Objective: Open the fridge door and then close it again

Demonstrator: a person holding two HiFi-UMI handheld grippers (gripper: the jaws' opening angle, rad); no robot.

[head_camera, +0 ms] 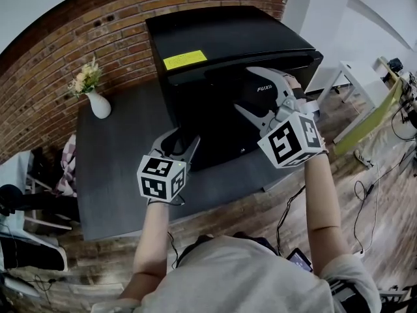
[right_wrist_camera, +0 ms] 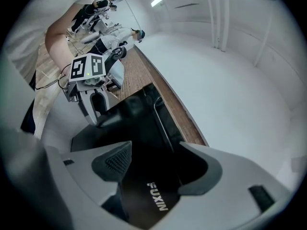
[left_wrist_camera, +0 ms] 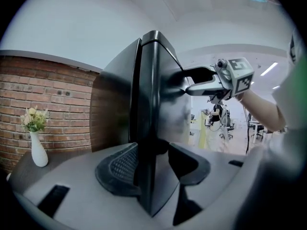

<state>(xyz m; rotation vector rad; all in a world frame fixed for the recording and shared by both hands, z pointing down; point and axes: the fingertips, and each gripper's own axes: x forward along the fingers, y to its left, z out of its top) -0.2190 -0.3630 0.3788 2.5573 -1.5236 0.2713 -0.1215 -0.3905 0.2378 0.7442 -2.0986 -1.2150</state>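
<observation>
The fridge (head_camera: 215,38) was a small, glossy black one. It stood on a dark grey tabletop (head_camera: 117,175) against a brick wall (head_camera: 65,57), with a white vase (head_camera: 99,104) of flowers to one side. A yellow sticker (head_camera: 184,60) lay on its top, and pale FUXIN lettering (right_wrist_camera: 157,197) ran across its door (head_camera: 221,122). In the left gripper view, a thin dark seam showed between the door and the body.

The left tool (head_camera: 186,137) stood low at the door's free side edge, its jaws spread wide with that edge between them. One ribbed pad (left_wrist_camera: 120,166) sat just beside the edge, but whether it pressed could not be told. The right tool (head_camera: 243,88) was up at the door's top front corner, also spread. One jaw reached over the top edge and the other lay against the lettered face. It pinched nothing.
</observation>
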